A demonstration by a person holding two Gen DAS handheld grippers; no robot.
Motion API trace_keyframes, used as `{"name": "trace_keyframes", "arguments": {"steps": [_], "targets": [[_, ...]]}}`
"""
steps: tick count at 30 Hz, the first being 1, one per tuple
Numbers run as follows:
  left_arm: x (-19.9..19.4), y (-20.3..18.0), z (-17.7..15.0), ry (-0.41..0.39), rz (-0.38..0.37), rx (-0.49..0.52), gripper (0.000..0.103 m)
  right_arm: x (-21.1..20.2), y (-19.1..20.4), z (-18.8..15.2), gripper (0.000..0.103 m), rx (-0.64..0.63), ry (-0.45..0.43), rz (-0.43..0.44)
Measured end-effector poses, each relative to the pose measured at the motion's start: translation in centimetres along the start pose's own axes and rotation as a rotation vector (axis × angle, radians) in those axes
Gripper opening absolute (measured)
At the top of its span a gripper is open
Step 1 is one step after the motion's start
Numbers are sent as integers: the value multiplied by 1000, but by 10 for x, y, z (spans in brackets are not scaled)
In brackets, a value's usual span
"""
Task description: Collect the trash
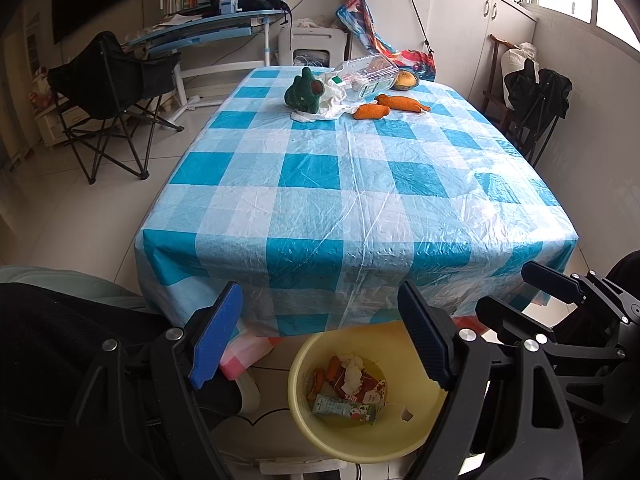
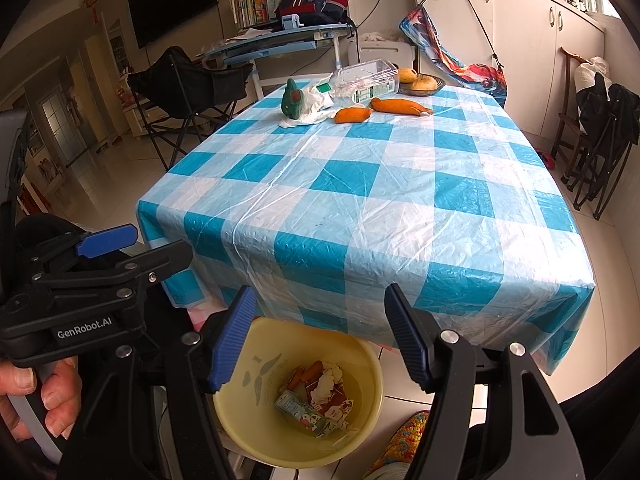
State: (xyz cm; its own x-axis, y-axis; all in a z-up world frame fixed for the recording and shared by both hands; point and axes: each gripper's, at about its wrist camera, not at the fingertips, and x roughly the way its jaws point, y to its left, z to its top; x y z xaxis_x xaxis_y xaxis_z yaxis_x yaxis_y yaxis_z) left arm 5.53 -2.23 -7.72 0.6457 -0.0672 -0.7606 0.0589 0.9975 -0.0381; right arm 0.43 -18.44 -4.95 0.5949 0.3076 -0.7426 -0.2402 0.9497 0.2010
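A yellow bin (image 1: 424, 412) (image 2: 244, 384) stands on the floor under the near edge of the table. It holds a milk carton (image 1: 344, 406) (image 2: 304, 414), a red wrapper, crumpled white paper and orange scraps. Above it my left gripper (image 1: 320, 336) (image 2: 140, 248) is open and holds nothing. My right gripper (image 2: 320, 340) (image 1: 524, 300), right beside it, is open and holds nothing too. At the table's far end lie a white plastic bag (image 1: 334, 98) (image 2: 316, 104), a clear plastic box (image 1: 368, 72) (image 2: 368, 78), a green plush toy (image 1: 304, 90) (image 2: 294, 98) and two orange carrot-like pieces (image 1: 372, 111) (image 2: 352, 115).
The table wears a blue and white checked cloth (image 1: 352, 184) (image 2: 360, 208). A fruit bowl (image 1: 406, 80) (image 2: 422, 82) sits at its far edge. A black folding chair (image 1: 112, 92) stands to the left, folded chairs (image 1: 536, 96) to the right. A power strip (image 1: 300, 466) lies by the bin.
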Motion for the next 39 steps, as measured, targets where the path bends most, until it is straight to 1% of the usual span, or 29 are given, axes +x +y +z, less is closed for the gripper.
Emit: {"name": "trace_keyframes", "arguments": {"steps": [39], "targets": [[0,0,0,-1,-4,-5,77,5,7,-2,65,-15,7,0]]}}
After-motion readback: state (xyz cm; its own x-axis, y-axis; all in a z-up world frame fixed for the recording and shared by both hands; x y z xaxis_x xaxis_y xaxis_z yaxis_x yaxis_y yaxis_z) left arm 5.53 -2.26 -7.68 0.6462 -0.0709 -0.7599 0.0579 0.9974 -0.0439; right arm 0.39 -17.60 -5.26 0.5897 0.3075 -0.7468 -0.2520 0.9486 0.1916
